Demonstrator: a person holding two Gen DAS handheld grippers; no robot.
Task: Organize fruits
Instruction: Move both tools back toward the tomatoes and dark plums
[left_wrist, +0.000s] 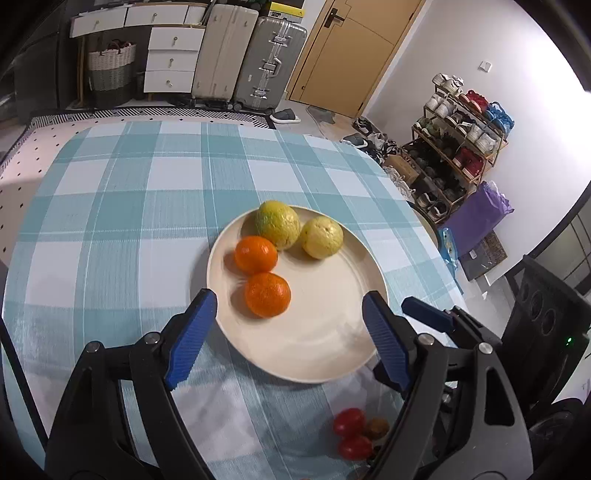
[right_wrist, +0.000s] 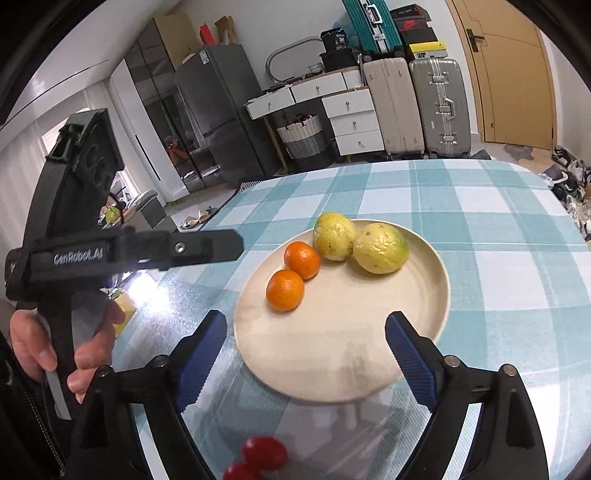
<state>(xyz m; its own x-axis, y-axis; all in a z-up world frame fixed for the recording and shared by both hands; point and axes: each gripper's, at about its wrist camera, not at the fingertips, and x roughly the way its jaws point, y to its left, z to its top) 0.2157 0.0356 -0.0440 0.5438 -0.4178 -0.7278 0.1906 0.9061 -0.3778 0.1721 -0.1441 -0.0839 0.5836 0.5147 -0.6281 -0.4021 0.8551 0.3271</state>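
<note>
Both grippers hang above the near edge of the cream plate (left_wrist: 332, 354) on the blue checked tablecloth (left_wrist: 129, 206). The left gripper (left_wrist: 290, 310) has its blue jaws spread wide, nothing between them. Same with the right gripper (right_wrist: 306, 332): jaws gaping, empty. On the plate sit two oranges (left_wrist: 267, 294), touching each other, and behind them two yellow-green guavas (right_wrist: 380, 248) side by side at the far rim. Closer in, off the plate, small red tomatoes (left_wrist: 349, 422) lie on the cloth beside a brownish fruit (left_wrist: 376, 428). A hand (right_wrist: 40, 350) grips the left tool's handle.
</note>
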